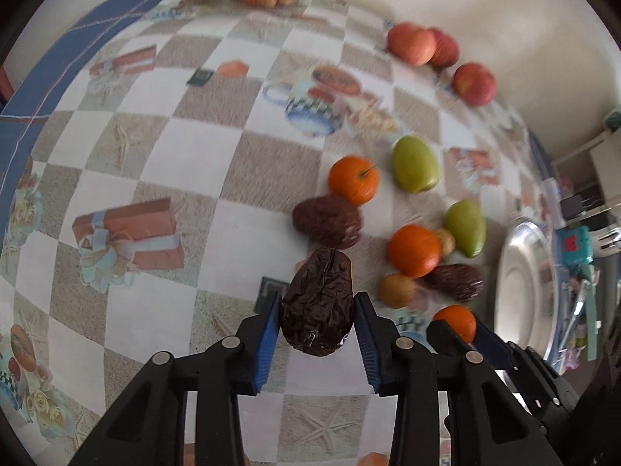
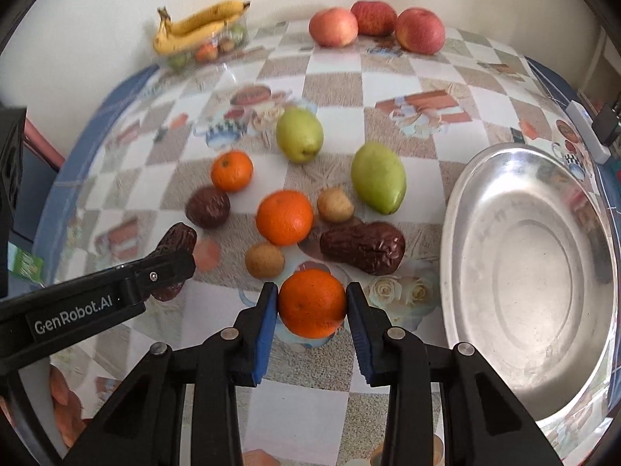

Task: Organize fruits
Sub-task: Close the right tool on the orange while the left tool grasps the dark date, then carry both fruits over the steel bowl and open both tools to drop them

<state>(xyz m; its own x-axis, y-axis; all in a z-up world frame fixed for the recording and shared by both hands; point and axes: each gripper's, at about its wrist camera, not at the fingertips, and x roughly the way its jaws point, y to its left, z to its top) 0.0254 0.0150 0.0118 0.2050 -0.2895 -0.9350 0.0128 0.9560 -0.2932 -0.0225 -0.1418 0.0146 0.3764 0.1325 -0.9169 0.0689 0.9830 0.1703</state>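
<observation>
Left tongs (image 1: 316, 312) clenched on wrinkled date (image 1: 317, 303); right tongs (image 2: 312, 305) clenched on orange (image 2: 311, 303), just left of steel bowl (image 2: 485, 194). Presumably lifted clear of counter (image 2: 388, 85) for sorting.

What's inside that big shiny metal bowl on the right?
Nothing shows inside the metal bowl: only its bare, reflective bottom and walls. Its near rim runs out of the right wrist view, so that small part stays unseen. All the fruit is still outside it.
</observation>
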